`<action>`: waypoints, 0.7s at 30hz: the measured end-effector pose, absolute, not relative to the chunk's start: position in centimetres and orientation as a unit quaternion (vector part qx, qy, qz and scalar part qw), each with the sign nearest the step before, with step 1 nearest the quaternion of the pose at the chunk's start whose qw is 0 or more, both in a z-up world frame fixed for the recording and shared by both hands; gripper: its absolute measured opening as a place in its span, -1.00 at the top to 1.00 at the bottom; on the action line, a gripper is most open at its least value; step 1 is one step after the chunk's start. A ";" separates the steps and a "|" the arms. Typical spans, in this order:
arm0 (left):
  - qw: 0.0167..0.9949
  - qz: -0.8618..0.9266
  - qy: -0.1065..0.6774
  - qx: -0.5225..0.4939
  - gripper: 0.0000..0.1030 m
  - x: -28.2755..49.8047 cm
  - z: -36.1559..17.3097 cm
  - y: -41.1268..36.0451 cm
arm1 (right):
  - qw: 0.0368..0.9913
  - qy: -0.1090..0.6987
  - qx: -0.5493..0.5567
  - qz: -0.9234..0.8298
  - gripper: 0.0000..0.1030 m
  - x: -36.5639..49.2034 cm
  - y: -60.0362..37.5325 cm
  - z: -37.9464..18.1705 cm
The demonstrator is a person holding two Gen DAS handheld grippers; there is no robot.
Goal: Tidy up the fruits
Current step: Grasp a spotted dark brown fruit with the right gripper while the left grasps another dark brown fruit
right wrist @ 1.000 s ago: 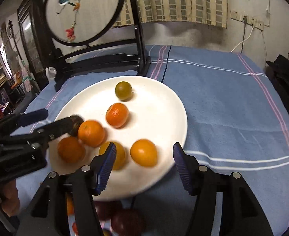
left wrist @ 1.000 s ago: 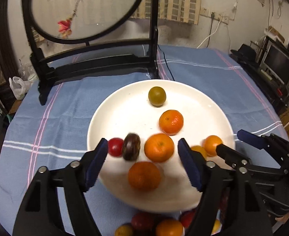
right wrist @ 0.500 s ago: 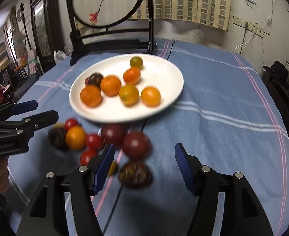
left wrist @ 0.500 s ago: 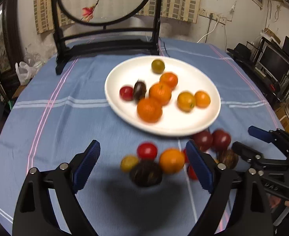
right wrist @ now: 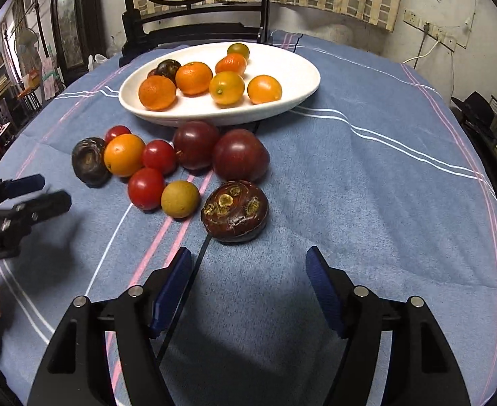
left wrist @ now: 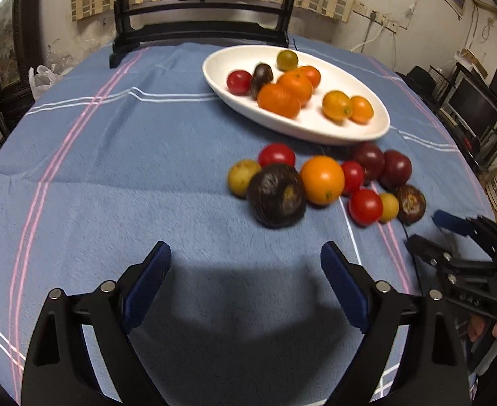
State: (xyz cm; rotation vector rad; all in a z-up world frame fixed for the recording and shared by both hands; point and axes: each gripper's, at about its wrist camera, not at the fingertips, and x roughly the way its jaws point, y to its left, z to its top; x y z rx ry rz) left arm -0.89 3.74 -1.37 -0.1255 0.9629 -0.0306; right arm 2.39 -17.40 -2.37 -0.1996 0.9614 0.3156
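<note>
We hold the left hand-held gripper [left wrist: 245, 277] wide, with nothing between its jaws. The right hand-held gripper [right wrist: 248, 280] has its jaws opening, also with nothing between them. Both hover over bare blue cloth covering the surface [left wrist: 113, 169].

The loose fruit cluster [left wrist: 322, 179] lies on the cloth at 1 o'clock from the left hand-held gripper and 11 o'clock from the right. The white plate [right wrist: 302, 77] sits beyond it at 12 o'clock in the right wrist view and already carries several oranges and small fruits.

Hazards we judge from this position:

1. Crowding. The loose fruits touch one another. A jaw pushed between them is likely to shove a neighbour, and round fruit rolls freely on cloth.
2. Nearest targets. The dark brown fruit [right wrist: 234, 211] sits just ahead of the right hand-held gripper; the large dark fruit [left wrist: 277, 196] sits ahead of the left. Both look wide, so a partly opened jaw may strike the top instead of straddling it.
3. Collision. The two hand-held grippers approach the same cluster from opposite sides and could meet.
4. Soft tomatoes [right wrist: 145, 188] may bruise under a firm squeeze.
</note>
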 end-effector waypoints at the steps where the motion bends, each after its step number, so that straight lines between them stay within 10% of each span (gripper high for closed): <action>1: 0.883 -0.017 0.465 -0.060 -0.71 -0.9 -1.5 3.6 | 0.870 0.460 -0.098 0.149 -0.38 2.6 -17.3 -2.4; 6: 0.881 -0.025 0.469 -0.055 -0.71 -0.7 -1.8 3.0 | 0.874 0.451 -0.112 0.140 -0.33 3.6 -16.4 -2.3; 11: 0.878 -0.032 0.474 -0.059 -0.81 -0.4 -2.2 2.8 | 0.877 0.449 -0.102 0.136 0.17 4.8 -15.5 -2.3; 21: 0.878 -0.033 0.476 -0.048 -0.80 -0.2 -2.3 2.4 | 0.886 0.438 -0.027 0.147 0.18 3.2 -17.7 -1.3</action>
